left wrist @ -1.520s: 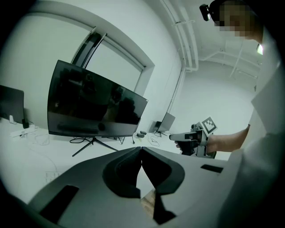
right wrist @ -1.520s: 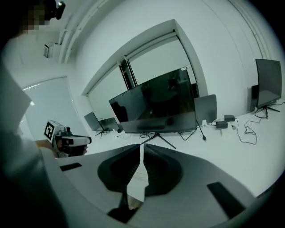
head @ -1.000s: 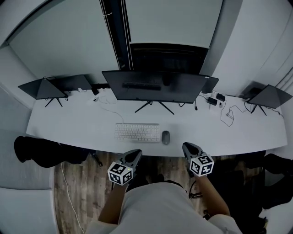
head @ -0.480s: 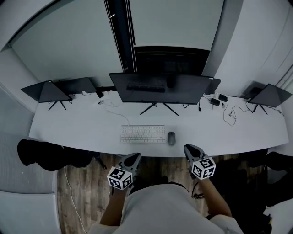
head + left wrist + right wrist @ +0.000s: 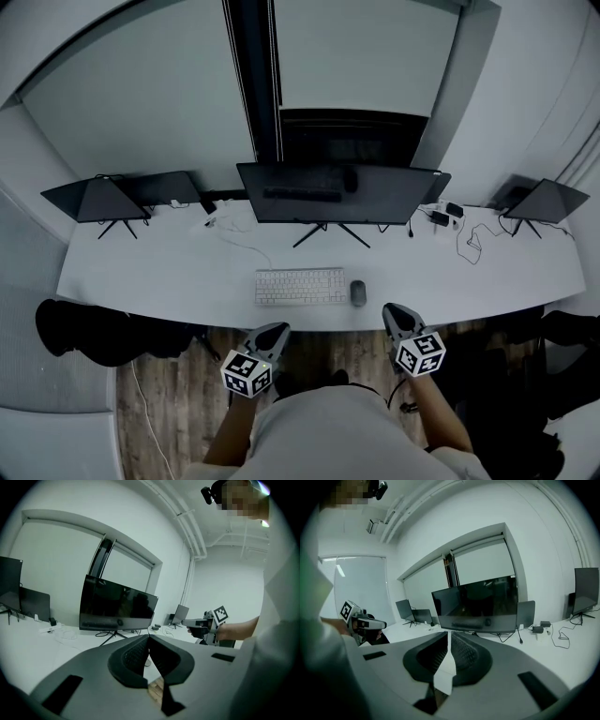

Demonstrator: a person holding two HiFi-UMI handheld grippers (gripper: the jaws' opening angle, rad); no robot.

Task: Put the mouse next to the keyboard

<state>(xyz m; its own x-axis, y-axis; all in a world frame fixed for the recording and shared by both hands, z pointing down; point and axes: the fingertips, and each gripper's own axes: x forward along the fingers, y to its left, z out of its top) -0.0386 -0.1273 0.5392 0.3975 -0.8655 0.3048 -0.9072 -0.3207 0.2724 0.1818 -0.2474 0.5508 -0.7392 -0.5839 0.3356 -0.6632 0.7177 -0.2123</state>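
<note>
A dark grey mouse [image 5: 358, 292] lies on the white desk [image 5: 141, 281], just right of the white keyboard [image 5: 300, 286] and close beside it. Both grippers hang off the desk's front edge, over the wooden floor. My left gripper [image 5: 275, 331] is below the keyboard's left part and my right gripper [image 5: 392, 312] sits a little below and right of the mouse. In the left gripper view the jaws [image 5: 149, 638] meet with nothing between them. The right gripper view shows its jaws [image 5: 449, 634] also closed and empty.
A large dark monitor [image 5: 339, 194] stands behind the keyboard, with smaller screens [image 5: 117, 198] at the far left and at the far right [image 5: 548, 200]. Cables and small adapters [image 5: 450, 217] lie at the back. Black chairs [image 5: 94, 330] sit under the desk's left and right ends.
Both grippers have drawn back from the desk toward the person and now sit lower in the head view. The mouse and keyboard stay where they were on the desk.
</note>
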